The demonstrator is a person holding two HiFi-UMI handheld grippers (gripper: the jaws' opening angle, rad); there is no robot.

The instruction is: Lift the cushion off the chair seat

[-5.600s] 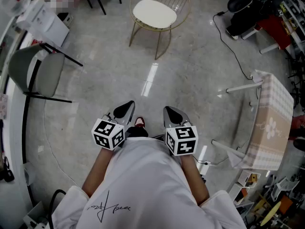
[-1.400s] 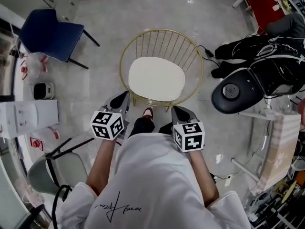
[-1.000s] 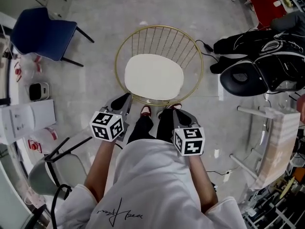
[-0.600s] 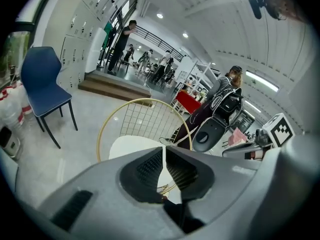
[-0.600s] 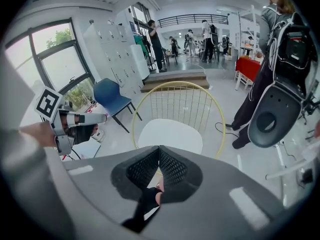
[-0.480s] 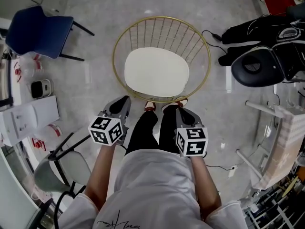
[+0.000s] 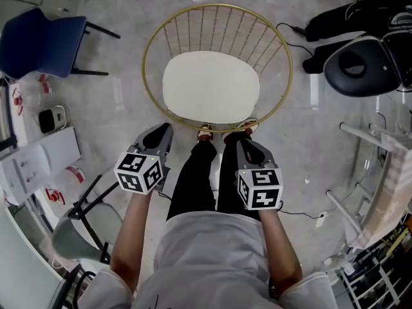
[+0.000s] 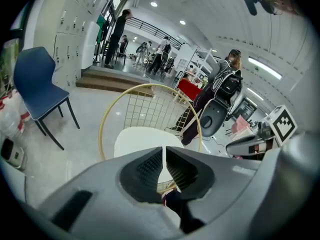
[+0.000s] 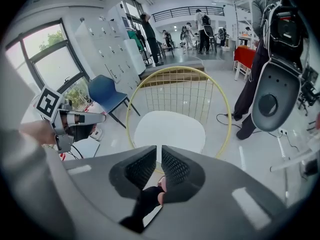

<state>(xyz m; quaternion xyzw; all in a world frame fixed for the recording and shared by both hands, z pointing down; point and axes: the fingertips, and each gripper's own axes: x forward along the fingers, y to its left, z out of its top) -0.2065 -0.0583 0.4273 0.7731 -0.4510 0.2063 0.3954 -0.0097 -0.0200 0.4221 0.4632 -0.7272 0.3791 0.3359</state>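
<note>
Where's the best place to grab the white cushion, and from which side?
Pinch the cushion at its near front edge, coming from the open front of the chair. It lies flat and thin, and the wire back rings its rear and sides.

Cream rounded cushion (image 7: pixel 211 86), lying flat and centred on seat of gold wire chair (image 7: pixel 219 29)

Open-plan workroom (office-like): white lockers (image 9: pixel 107 46), strip lights (image 8: pixel 267 66), people (image 8: pixel 161 50) standing far off.
</note>
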